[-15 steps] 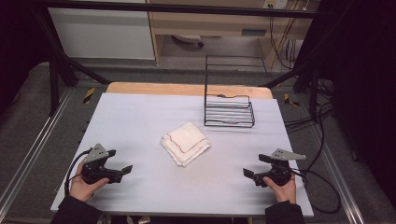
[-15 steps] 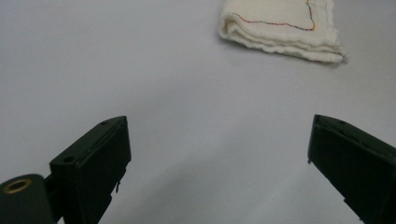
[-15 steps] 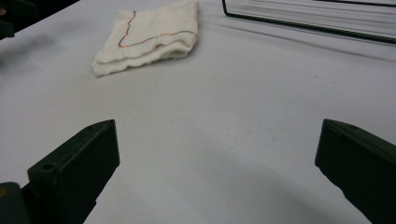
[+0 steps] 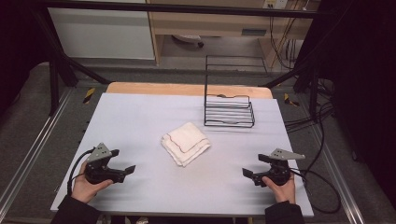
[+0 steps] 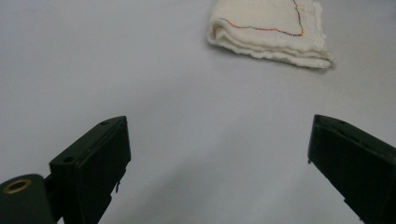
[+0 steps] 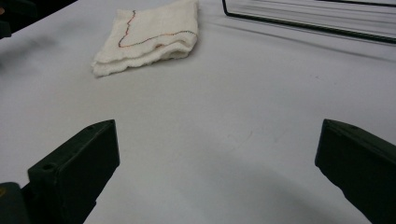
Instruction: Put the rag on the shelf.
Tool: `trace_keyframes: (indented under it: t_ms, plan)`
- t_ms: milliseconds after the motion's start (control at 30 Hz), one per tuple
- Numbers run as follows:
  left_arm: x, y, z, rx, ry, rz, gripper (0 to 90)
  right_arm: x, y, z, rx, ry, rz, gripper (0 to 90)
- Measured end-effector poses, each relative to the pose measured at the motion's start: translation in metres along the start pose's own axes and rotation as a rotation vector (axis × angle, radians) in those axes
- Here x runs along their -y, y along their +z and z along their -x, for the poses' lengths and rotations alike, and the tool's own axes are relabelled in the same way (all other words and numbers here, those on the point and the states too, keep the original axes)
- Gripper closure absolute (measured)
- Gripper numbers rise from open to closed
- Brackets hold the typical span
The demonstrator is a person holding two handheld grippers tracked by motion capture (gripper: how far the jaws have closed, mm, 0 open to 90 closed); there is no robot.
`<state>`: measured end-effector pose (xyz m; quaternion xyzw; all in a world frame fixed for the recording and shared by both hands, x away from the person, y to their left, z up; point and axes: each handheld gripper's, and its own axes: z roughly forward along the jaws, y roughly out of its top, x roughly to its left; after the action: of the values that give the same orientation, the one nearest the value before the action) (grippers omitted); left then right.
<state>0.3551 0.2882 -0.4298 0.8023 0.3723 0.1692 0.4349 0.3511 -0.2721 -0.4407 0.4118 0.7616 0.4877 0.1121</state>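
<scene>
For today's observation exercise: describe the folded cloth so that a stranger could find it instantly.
Start at the pale table. Near its middle, in front of the black wire rack, lies the folded cloth. It is the one soft, cream-white thing there, edged with a thin line of multicoloured stitching.

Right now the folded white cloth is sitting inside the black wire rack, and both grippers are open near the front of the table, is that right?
Not quite. The high view shows the folded white cloth on the table, in front of the black wire rack, not inside. Both grippers, left and right, are open.
</scene>
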Motion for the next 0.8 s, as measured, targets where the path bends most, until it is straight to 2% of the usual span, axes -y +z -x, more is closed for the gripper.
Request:
trace_keyframes:
  t_ms: [333,467,633,733,800]
  plan:
    - [-0.012,0.011,0.007,0.003,-0.017,-0.012,6.2,0.000,0.004,-0.003,0.009,-0.002,-0.019,0.5]
    - [-0.019,0.018,0.009,-0.004,-0.009,-0.028,6.8,-0.001,0.006,-0.004,0.011,-0.003,-0.022,0.4]
    - [-0.028,0.026,0.010,-0.014,-0.034,-0.028,8.7,0.000,0.007,-0.005,0.009,0.002,-0.023,0.4]
    - [-0.033,0.031,0.010,-0.021,-0.024,-0.045,9.5,0.000,0.007,-0.005,0.010,0.003,-0.023,0.4]
    - [-0.038,0.034,0.011,-0.021,-0.031,-0.042,10.1,0.000,0.007,-0.005,0.011,0.002,-0.023,0.4]
